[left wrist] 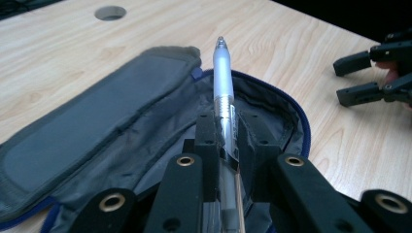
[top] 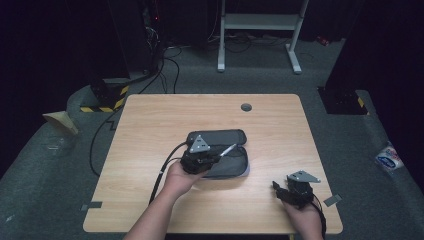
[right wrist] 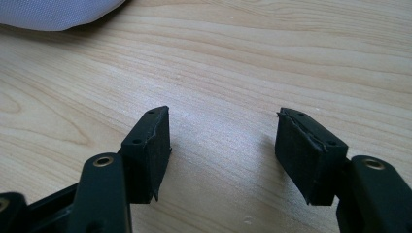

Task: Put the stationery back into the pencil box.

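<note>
Left tongs (left wrist: 224,145) clench a clear pen (left wrist: 222,92), tip aimed toward twelve o'clock over the unzipped pencil case (left wrist: 111,126), likely to drop it inside. Right tongs (right wrist: 223,155) rest released at four o'clock on the surface (top: 280,120).

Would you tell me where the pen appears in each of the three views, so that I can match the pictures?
High view: the pen sits just left of centre, clamped in the left gripper above the open pencil case.
Left gripper view: the pen stands at centre, rising between the jaws over the case.
Right gripper view: no pen here; open jaws over bare table.
Shared landmark: the case, whose pale edge is at the right gripper view's top left.
</note>
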Tool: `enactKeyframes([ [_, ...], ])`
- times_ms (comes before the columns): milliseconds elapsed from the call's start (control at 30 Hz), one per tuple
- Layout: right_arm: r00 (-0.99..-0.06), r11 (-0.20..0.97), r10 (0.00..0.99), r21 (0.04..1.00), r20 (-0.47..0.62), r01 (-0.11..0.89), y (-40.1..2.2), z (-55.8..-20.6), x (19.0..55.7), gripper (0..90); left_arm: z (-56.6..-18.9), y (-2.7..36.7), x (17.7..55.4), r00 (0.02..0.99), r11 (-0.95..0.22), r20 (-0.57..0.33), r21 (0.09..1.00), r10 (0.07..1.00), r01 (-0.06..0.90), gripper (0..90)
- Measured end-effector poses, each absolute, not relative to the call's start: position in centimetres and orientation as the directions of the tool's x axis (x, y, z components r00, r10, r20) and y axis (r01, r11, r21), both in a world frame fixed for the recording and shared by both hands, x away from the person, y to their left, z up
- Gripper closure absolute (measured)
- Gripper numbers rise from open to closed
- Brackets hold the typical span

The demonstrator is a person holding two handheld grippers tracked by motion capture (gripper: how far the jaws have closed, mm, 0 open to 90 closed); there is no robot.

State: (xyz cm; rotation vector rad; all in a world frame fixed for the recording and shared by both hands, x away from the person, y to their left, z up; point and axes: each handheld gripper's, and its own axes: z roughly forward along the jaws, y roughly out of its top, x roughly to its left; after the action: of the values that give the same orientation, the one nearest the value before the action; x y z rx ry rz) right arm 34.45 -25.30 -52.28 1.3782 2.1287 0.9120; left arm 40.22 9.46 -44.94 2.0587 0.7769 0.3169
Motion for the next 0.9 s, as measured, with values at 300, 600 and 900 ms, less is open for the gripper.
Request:
enactKeyframes([
  [300, -0.405, 0.285, 0.914, 0.729, -0.013, 0.622, -25.3, -52.3, 34.4, 37.2, -46.1, 8.7, 41.0, 0.78, -0.445, -0.082, 0.782, 0.621, 0.437, 78.9],
  [600, -0.411, 0.292, 0.911, 0.731, -0.017, 0.617, -25.3, -52.3, 34.4, 37.3, -46.7, 8.0, 40.8, 0.798, -0.51, -0.038, 0.751, 0.601, 0.42, 78.9],
  [900, -0.413, 0.291, 0.911, 0.731, -0.014, 0.618, -25.3, -52.3, 34.3, 37.3, -46.7, 8.0, 40.9, 0.783, -0.485, -0.038, 0.766, 0.621, 0.421, 73.9],
])
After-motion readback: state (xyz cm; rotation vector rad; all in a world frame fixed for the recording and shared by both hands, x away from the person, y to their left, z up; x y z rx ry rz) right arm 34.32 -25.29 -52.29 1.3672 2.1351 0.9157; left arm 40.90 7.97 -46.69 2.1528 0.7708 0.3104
